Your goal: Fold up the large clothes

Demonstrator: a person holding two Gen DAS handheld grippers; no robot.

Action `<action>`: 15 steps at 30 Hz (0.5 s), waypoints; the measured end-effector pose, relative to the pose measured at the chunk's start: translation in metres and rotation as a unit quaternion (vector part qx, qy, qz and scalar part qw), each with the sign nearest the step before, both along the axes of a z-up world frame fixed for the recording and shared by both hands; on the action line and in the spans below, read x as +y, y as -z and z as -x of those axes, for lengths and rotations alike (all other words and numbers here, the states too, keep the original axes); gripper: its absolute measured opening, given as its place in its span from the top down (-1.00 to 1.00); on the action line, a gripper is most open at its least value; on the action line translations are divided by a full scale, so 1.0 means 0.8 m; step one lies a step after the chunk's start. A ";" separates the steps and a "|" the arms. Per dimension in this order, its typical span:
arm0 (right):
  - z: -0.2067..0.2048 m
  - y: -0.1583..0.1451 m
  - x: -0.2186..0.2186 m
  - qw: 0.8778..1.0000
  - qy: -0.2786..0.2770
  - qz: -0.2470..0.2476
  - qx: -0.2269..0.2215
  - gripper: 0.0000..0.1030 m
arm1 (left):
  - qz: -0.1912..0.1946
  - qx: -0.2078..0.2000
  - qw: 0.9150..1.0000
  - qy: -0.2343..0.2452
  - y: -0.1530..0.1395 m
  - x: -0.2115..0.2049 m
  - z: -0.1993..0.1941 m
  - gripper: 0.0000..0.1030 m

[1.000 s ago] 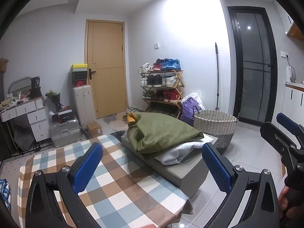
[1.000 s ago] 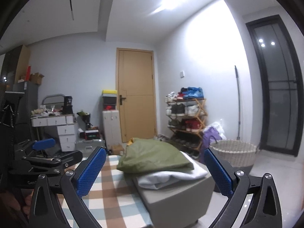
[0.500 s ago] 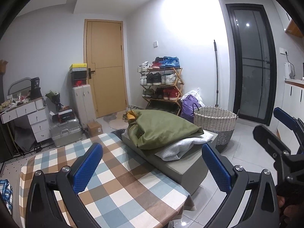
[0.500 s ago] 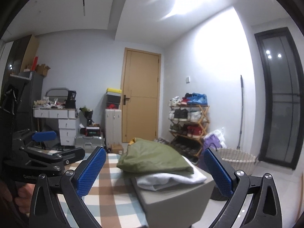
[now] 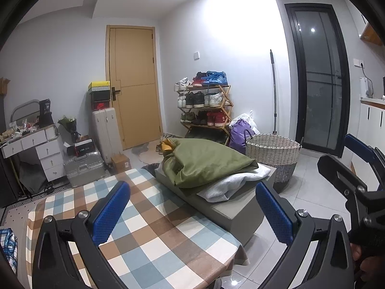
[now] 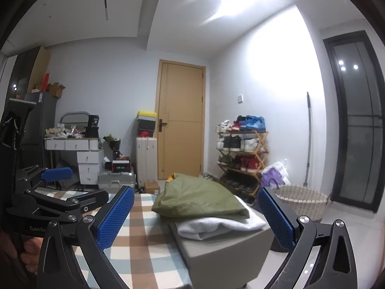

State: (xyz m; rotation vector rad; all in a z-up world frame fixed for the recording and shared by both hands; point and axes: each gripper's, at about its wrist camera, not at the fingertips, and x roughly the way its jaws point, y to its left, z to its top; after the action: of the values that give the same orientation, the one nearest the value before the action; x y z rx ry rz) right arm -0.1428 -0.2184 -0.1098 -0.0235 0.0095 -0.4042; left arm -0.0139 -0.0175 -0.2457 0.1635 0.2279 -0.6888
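A folded olive green garment [image 5: 207, 161] lies on a folded white garment [image 5: 231, 183], both stacked on a grey box [image 5: 231, 207] beside the checkered table [image 5: 154, 236]. The stack also shows in the right wrist view, green [image 6: 197, 200] over white [image 6: 223, 226]. My left gripper [image 5: 192, 214] is open and empty, held above the table short of the stack. My right gripper [image 6: 196, 219] is open and empty, raised and level with the stack. Each gripper shows at the edge of the other's view.
A woven laundry basket [image 5: 273, 151] stands on the floor right of the box. A shoe rack [image 5: 204, 106], a purple bag [image 5: 240, 134], a suitcase [image 5: 105, 132], white drawers [image 5: 36, 149] and a wooden door [image 5: 133, 84] line the far walls. A plaid cloth [image 5: 8, 245] lies at the table's left edge.
Both grippers stay open and empty. The right gripper has tilted upward, so more ceiling shows. The left gripper's view has shifted only slightly.
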 end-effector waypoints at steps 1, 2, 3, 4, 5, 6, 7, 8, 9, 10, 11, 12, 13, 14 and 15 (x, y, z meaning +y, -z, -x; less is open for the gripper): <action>0.001 0.000 -0.001 1.000 0.000 -0.002 -0.001 -1.00 | 0.000 0.000 1.000 0.001 0.000 0.000 0.000 -0.98; 0.001 0.000 -0.003 1.000 0.000 -0.005 -0.001 -1.00 | 0.000 -0.001 1.000 0.001 0.000 0.000 0.001 -0.98; 0.002 0.000 -0.005 1.000 0.001 -0.007 -0.002 -1.00 | -0.001 -0.001 1.000 0.002 0.000 -0.001 0.002 -0.98; 0.003 -0.001 -0.006 1.000 0.002 -0.010 -0.002 -1.00 | -0.001 -0.002 1.000 0.002 -0.001 -0.001 0.001 -0.98; 0.001 -0.001 -0.008 1.000 0.001 -0.012 -0.002 -1.00 | -0.001 -0.003 1.000 0.002 -0.002 -0.001 0.002 -0.98; 0.002 -0.001 -0.010 1.000 0.001 -0.015 -0.003 -1.00 | -0.001 -0.004 1.000 0.002 -0.002 -0.001 0.003 -0.98; 0.002 -0.001 -0.011 1.000 0.002 -0.018 -0.004 -1.00 | 0.000 -0.005 1.000 0.001 -0.002 -0.001 0.002 -0.98; 0.003 -0.002 -0.012 1.000 0.003 -0.019 -0.004 -1.00 | 0.000 -0.006 1.000 0.001 -0.003 -0.001 0.003 -0.98; 0.003 -0.002 -0.013 1.000 0.003 -0.020 -0.005 -1.00 | 0.000 -0.007 1.000 0.001 -0.003 -0.002 0.003 -0.98; 0.004 -0.002 -0.013 1.000 0.003 -0.020 -0.005 -1.00 | 0.000 -0.007 1.000 0.001 -0.003 -0.002 0.003 -0.98; 0.005 -0.002 -0.013 1.000 0.004 -0.020 -0.006 -1.00 | 0.000 -0.007 1.000 0.002 -0.003 -0.002 0.003 -0.98; 0.006 -0.003 -0.013 1.000 0.003 -0.020 -0.008 -1.00 | 0.000 -0.006 1.000 0.002 -0.003 -0.003 0.002 -0.98; 0.006 -0.004 -0.013 1.000 0.003 -0.019 -0.009 -1.00 | -0.002 -0.006 1.000 0.003 -0.002 -0.003 0.002 -0.98; 0.007 -0.004 -0.013 1.000 0.002 -0.018 -0.010 -1.00 | -0.003 -0.006 1.000 0.004 -0.002 -0.004 0.002 -0.98; 0.007 -0.005 -0.012 1.000 0.001 -0.017 -0.010 -1.00 | -0.003 -0.004 1.000 0.007 -0.002 -0.004 0.002 -0.98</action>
State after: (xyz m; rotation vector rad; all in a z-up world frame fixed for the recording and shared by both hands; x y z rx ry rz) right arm -0.1484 -0.2279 -0.1061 0.0138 -0.0032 -0.4070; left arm -0.0158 -0.0210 -0.2445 0.1745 0.2209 -0.7012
